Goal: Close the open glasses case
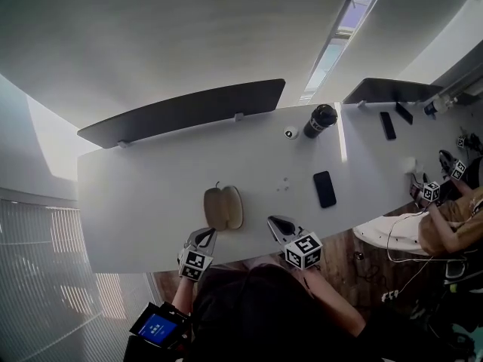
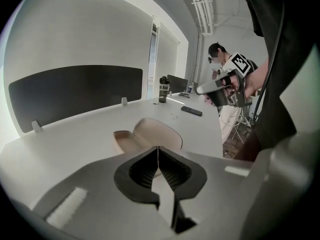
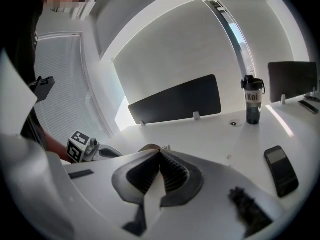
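Left hand-held gripper (image 1: pixel 206 234), right hand-held gripper (image 1: pixel 274 222), jaws together, empty, near glasses case (image 1: pixel 223 207)

Long white desk (image 1: pixel 151 194) with dark divider panels (image 1: pixel 189 110), pale walls, slatted blinds (image 1: pixel 45 277), wooden floor (image 1: pixel 362 247).

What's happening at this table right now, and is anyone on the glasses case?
A person at the white table holds a gripper in each hand. The tan glasses case lies open on the table, its two halves spread. The left gripper is at the near edge just short of the case, and the right gripper is off to the case's right. Both have their jaws together with nothing between them, and neither seems to touch the case. The closing has not begun.
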Available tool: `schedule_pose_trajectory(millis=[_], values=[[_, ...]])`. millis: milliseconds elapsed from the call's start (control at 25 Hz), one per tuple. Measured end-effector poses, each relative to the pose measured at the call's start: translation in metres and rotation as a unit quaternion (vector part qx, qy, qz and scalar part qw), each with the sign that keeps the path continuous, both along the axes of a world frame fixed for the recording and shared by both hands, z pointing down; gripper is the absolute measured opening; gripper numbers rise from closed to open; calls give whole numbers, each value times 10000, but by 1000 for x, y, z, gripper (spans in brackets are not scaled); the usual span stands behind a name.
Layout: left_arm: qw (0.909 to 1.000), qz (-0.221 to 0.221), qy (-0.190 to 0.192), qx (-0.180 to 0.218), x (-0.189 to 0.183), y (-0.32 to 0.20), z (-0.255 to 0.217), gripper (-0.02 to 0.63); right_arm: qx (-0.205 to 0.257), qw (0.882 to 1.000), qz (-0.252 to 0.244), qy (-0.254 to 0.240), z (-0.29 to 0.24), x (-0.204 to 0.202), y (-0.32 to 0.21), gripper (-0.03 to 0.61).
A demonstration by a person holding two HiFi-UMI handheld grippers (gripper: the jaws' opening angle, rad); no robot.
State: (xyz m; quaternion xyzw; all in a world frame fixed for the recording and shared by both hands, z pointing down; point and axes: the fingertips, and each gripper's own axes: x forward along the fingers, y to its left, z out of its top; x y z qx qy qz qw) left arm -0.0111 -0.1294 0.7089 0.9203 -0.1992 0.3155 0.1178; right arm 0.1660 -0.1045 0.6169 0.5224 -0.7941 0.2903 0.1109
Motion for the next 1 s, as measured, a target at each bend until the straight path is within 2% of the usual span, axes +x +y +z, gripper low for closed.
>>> schedule_pose_trajectory(millis=[240,600,880,1000], values=[[9993,336,72,-136,3,-9,21,15,-90,9992,376,138,-2,-1,-2,6],[9978,519,133,-383,-6,-13,40,17,-131,9987,389,310,-1,-23,-16,6],[9962,616,130,-593,-8,-13,50,17,-321,9979,154,539,8,-30,-24,6],[9954,592,169,-733,-12,-14,51,20,-473,9904,-466,1209,27,-39,-21,6]])
